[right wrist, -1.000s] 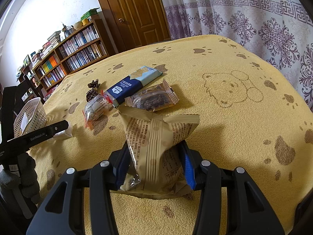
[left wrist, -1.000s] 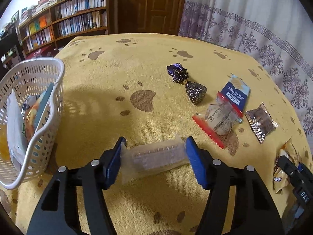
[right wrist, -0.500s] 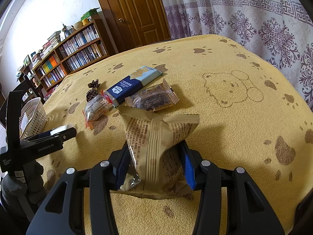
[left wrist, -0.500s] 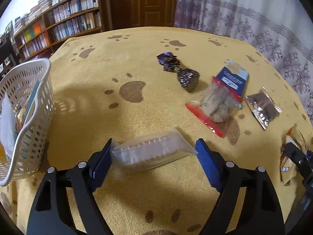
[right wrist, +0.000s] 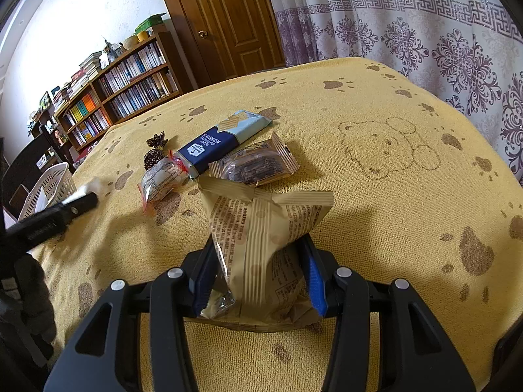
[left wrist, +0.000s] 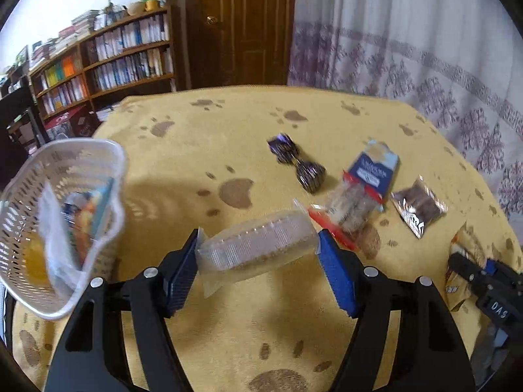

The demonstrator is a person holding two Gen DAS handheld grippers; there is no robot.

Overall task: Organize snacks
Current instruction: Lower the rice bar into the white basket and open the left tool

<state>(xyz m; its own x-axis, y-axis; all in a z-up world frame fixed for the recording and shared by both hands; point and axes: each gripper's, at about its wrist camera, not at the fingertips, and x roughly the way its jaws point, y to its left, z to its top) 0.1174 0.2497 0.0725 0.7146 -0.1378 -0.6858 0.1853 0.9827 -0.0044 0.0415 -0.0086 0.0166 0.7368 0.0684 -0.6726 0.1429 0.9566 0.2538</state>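
The left tool (left wrist: 258, 254) grips a clear-wrapped snack pack (left wrist: 258, 248) crosswise between its blue pads, lifted off the yellow paw-print cloth (left wrist: 209, 150) of the table. At its 10 o'clock stands the white basket (left wrist: 19, 192), already holding packets. The right tool (right wrist: 258, 277) is clamped on a tan snack bag (right wrist: 261, 228), which stands upright toward 12 o'clock. Farther off at 11 o'clock lie a brown packet (right wrist: 255, 163), a red-edged packet (right wrist: 160, 179), a blue bar (right wrist: 222, 137) and dark wrapped candies (right wrist: 153, 150).
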